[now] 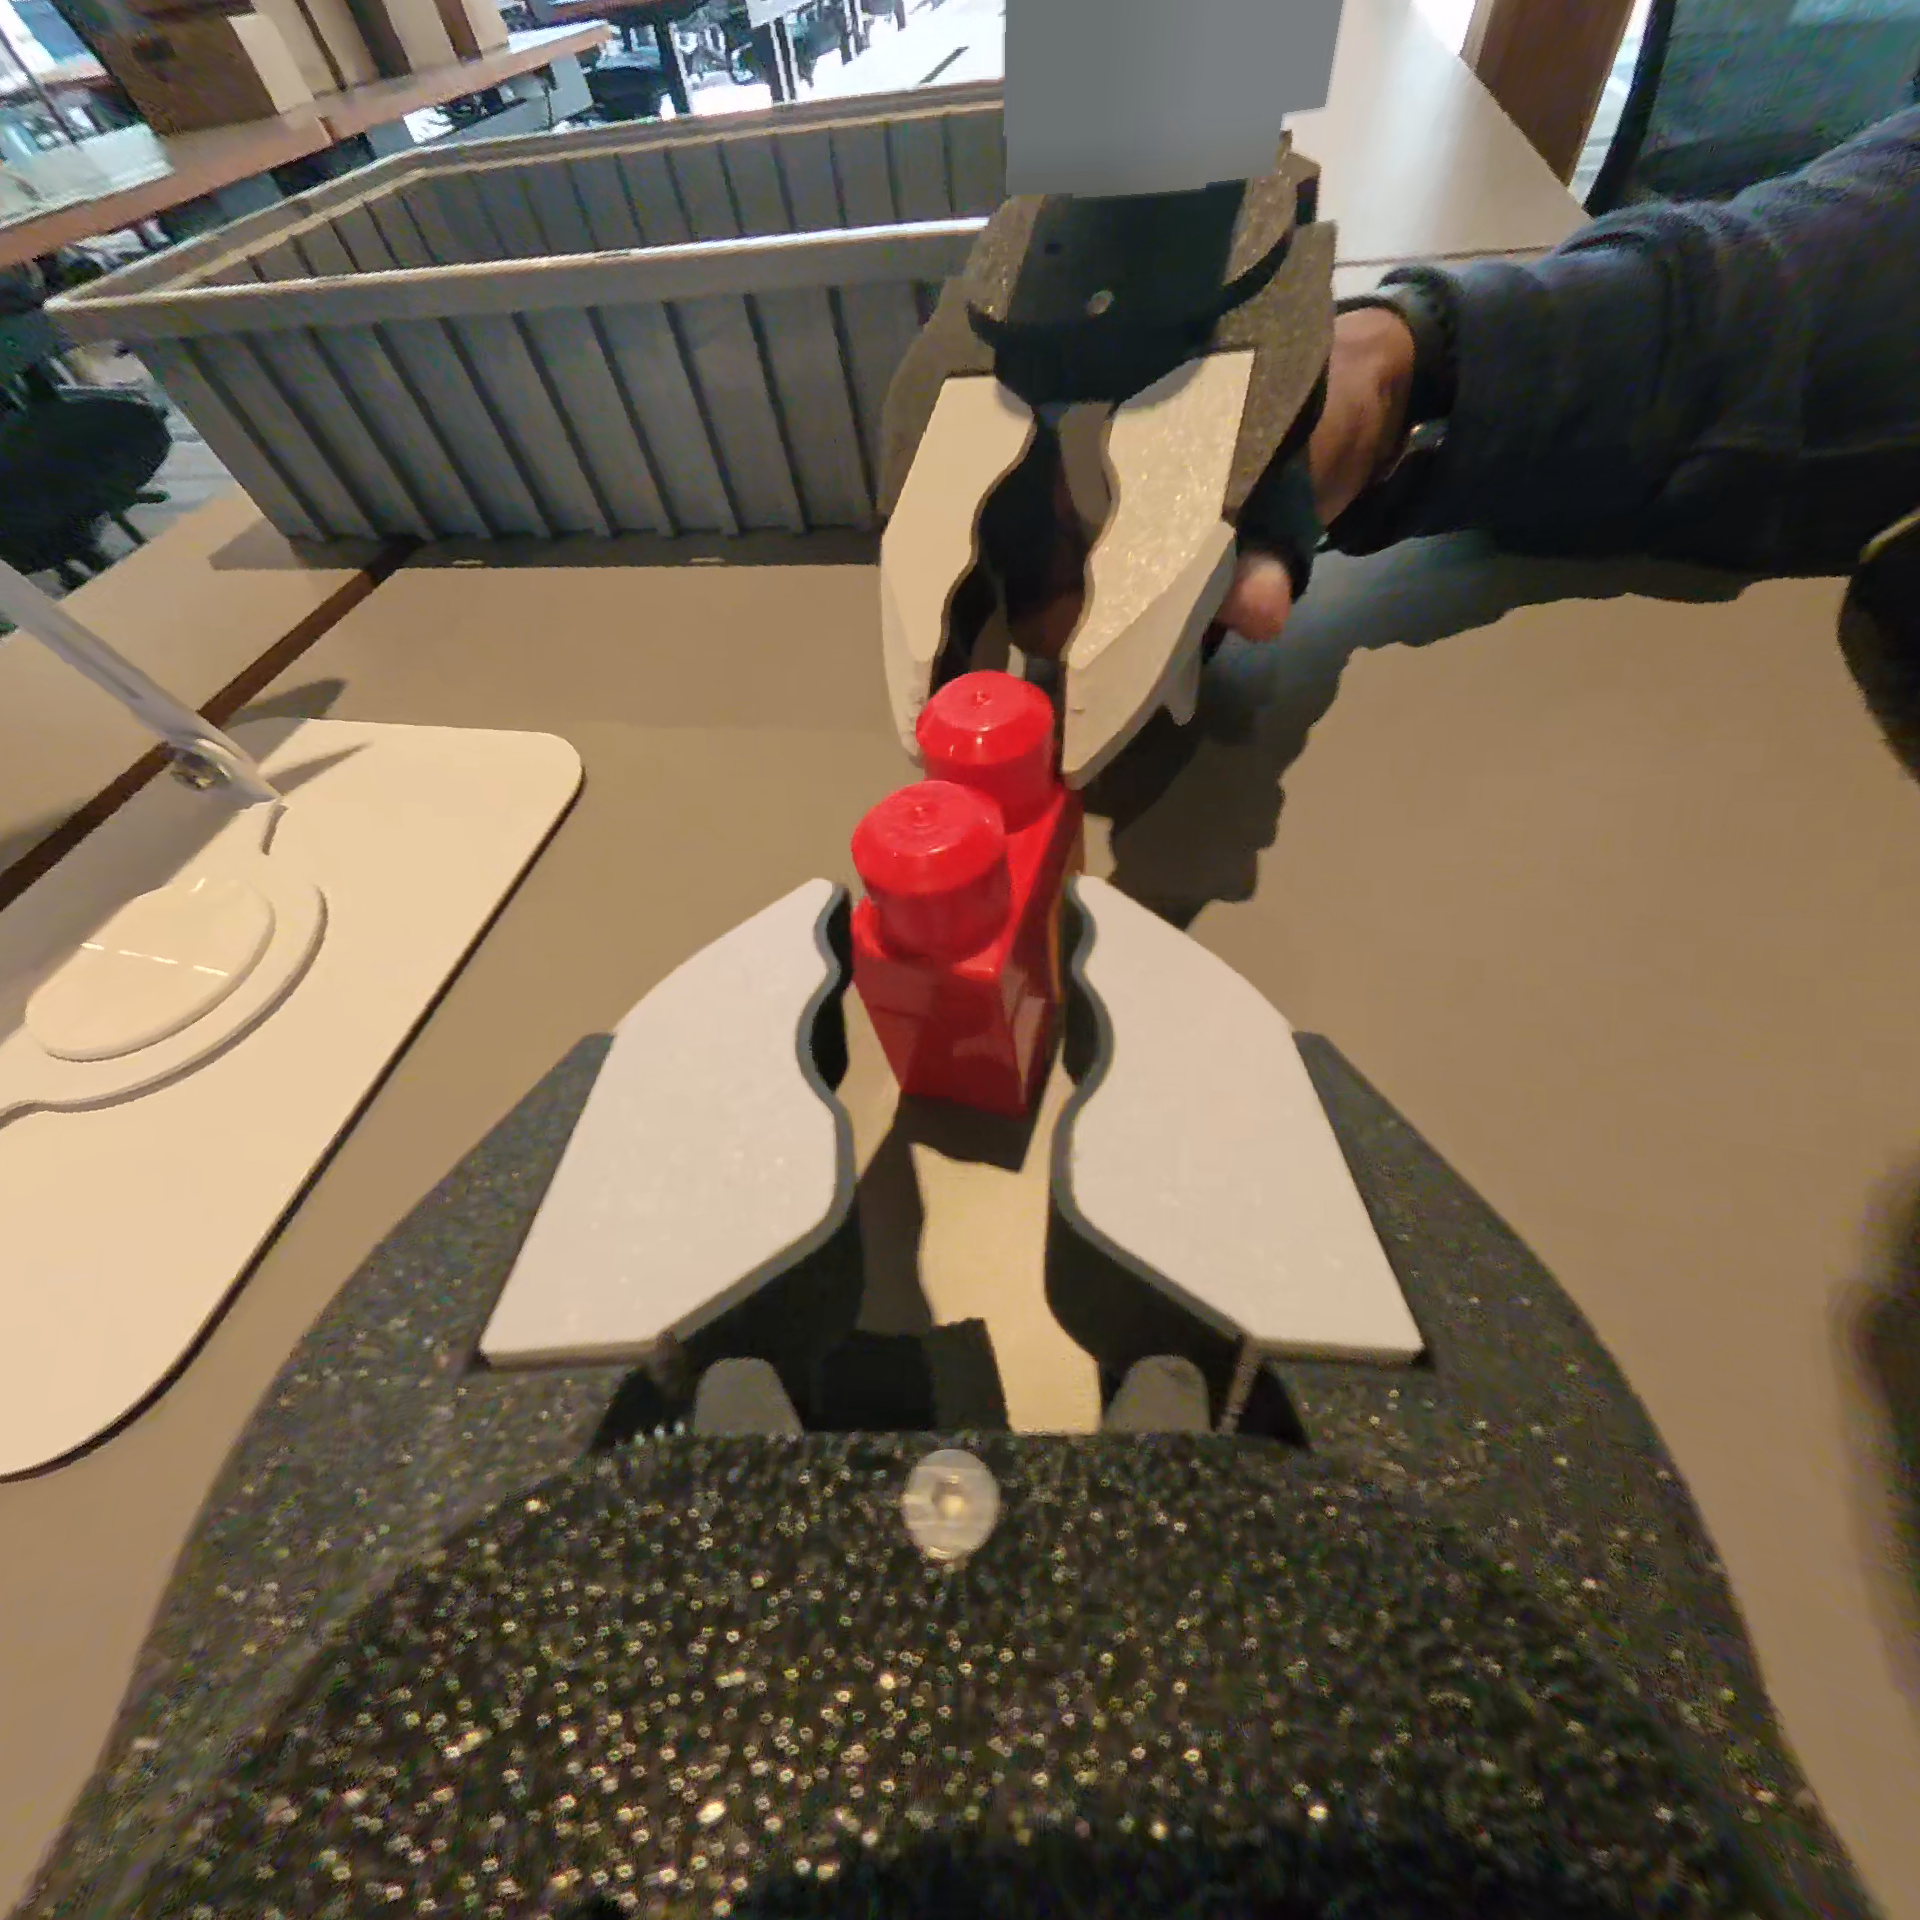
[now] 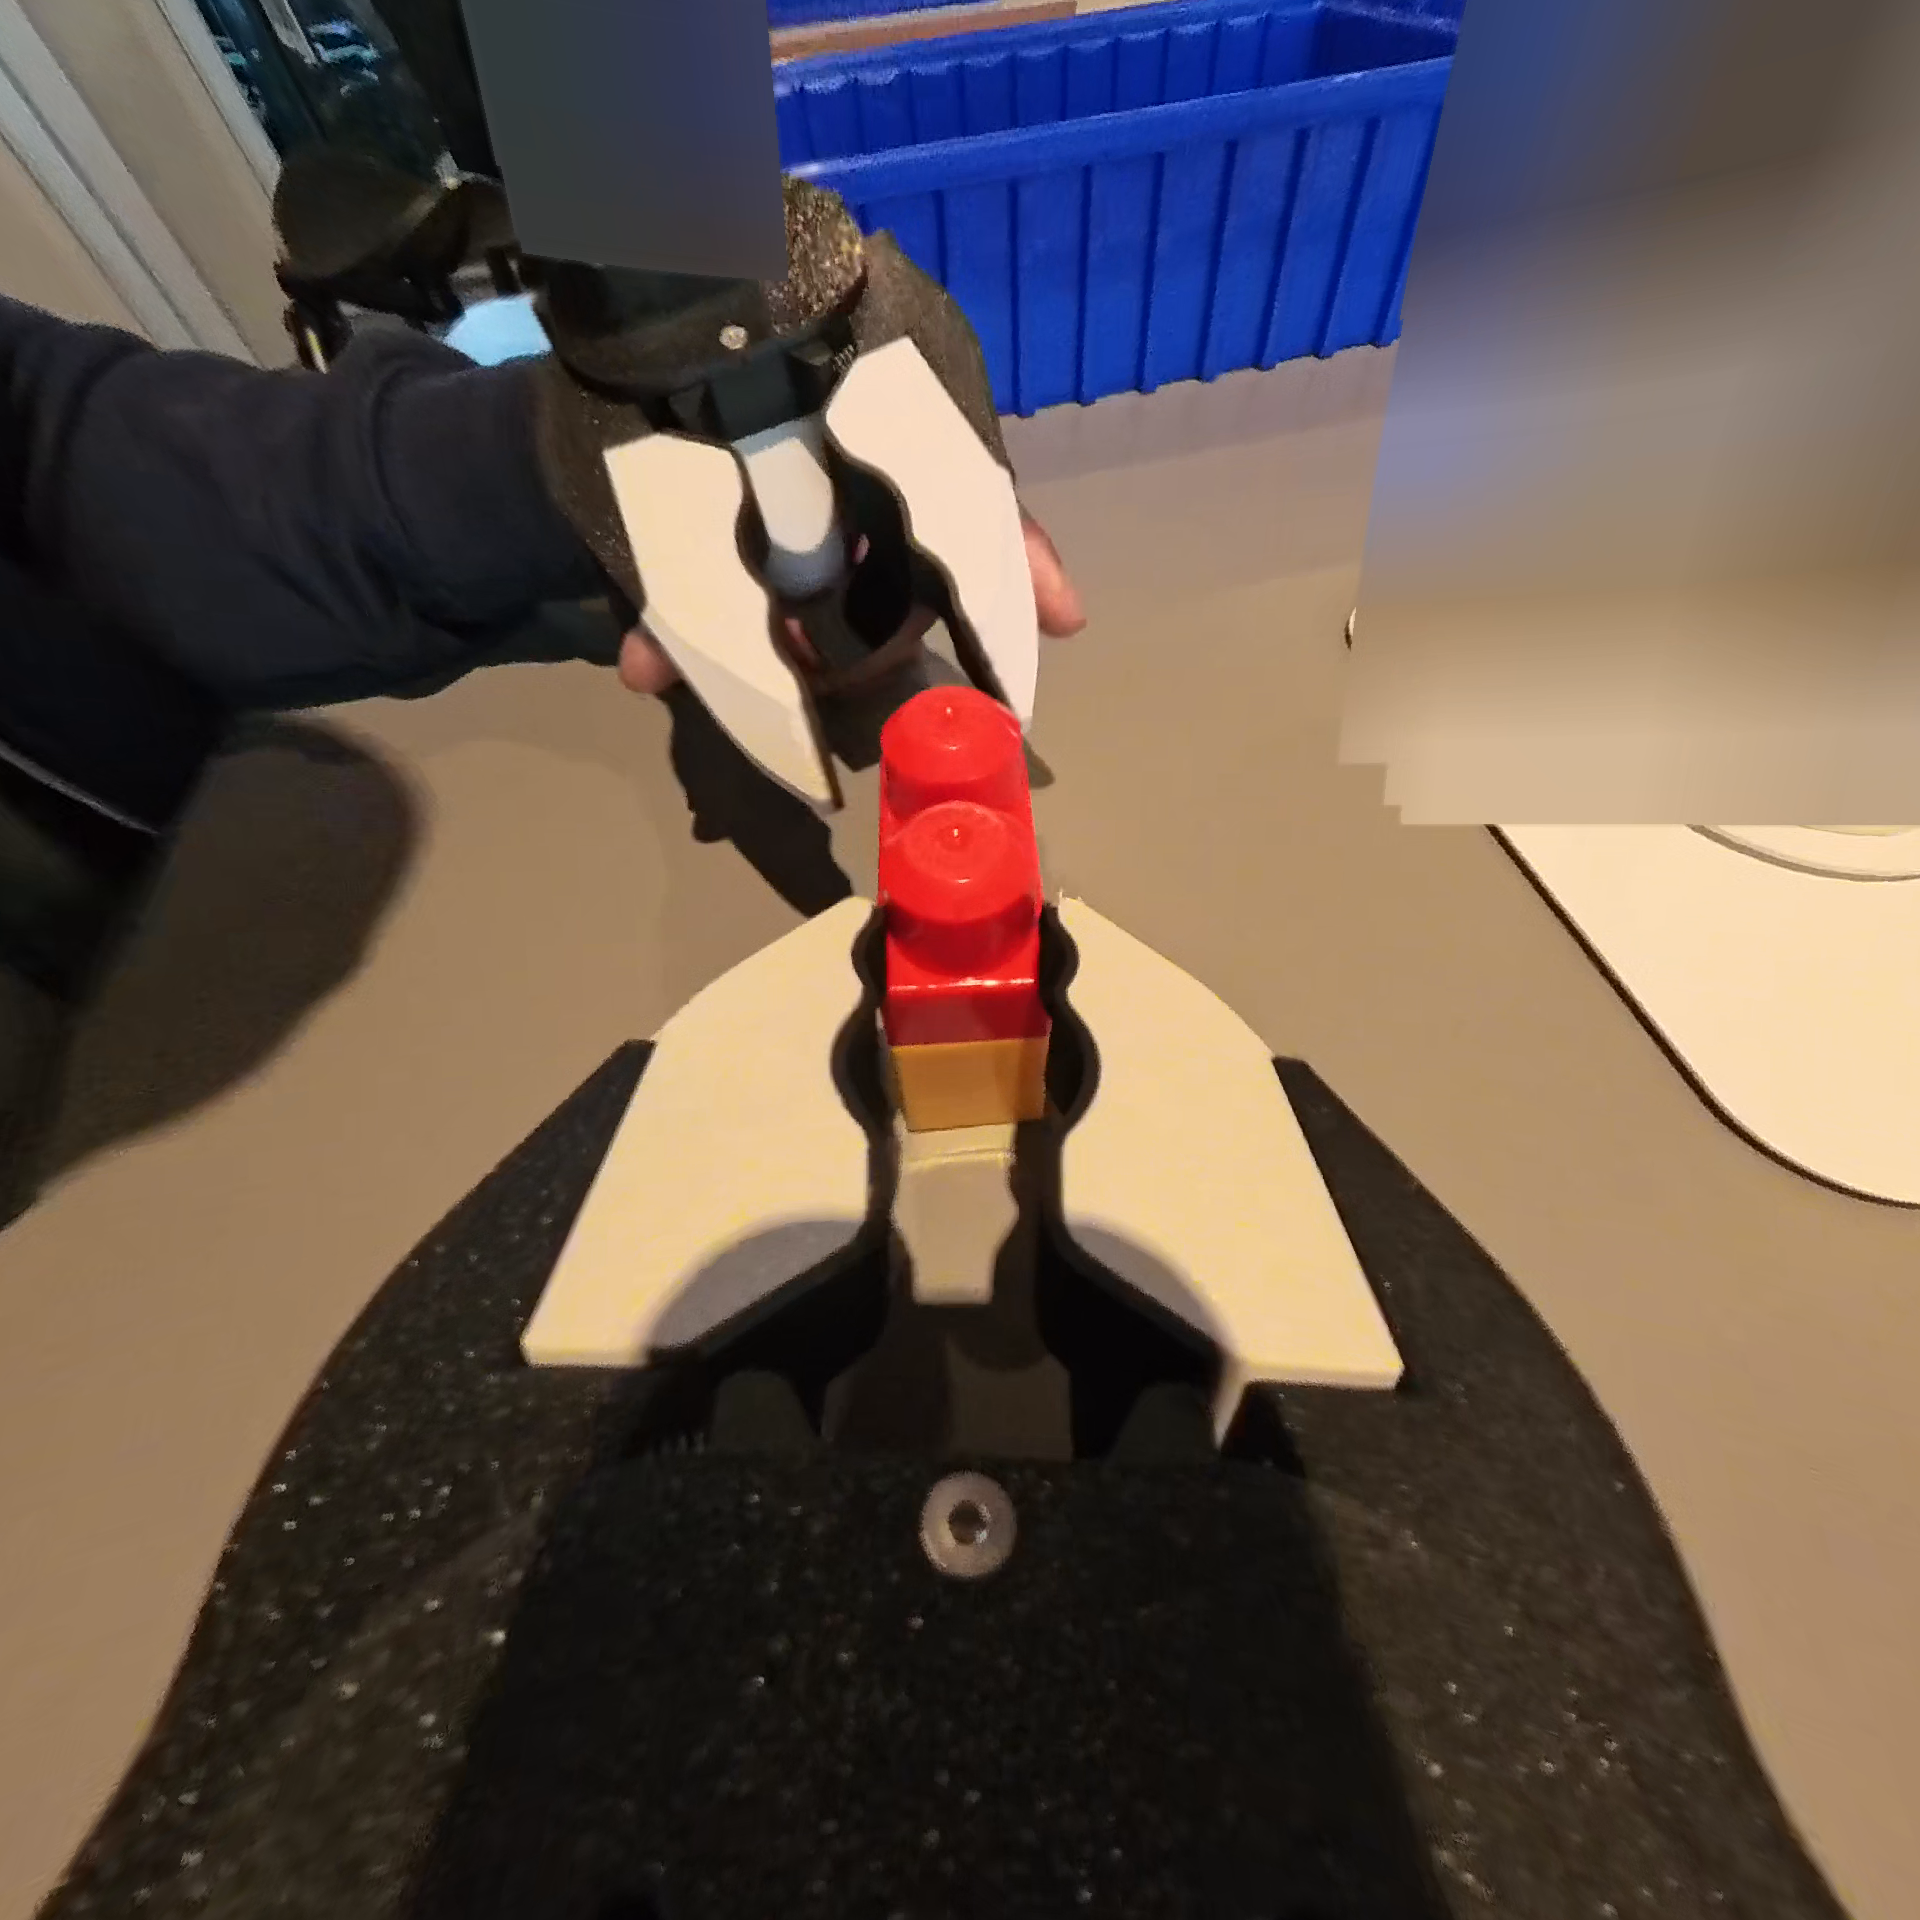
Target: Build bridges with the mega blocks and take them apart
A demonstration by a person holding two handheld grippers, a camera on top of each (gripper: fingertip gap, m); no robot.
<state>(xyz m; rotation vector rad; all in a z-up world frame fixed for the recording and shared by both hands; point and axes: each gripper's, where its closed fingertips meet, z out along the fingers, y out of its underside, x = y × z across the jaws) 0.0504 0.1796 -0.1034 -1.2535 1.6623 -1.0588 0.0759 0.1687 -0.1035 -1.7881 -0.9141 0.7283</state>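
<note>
My left gripper (image 1: 956, 971) has its jaws closed on one end of the red block (image 1: 961, 935), which stands over the bench (image 1: 1507, 935). My right gripper (image 2: 961, 997) has its jaws clamped on the other end, where the red block (image 2: 956, 883) sits on a yellow block (image 2: 971, 1081). A grey bin (image 1: 540, 416) stands beyond.

The two-stud block (image 1: 961, 935) is bright glossy red, and the right wrist view shows a mustard-yellow block (image 2: 971, 1081) under it. Both the left gripper (image 1: 951, 971) and the right gripper (image 2: 966, 982) have pale off-white fingers (image 1: 717, 1101) on black bodies speckled with glitter. The table (image 1: 1507, 1039) is plain greyish tan, one ribbed bin (image 1: 540, 416) grey, the other bin (image 2: 1122, 208) vivid blue, and the rounded board (image 1: 208, 1039) cream-white.
</note>
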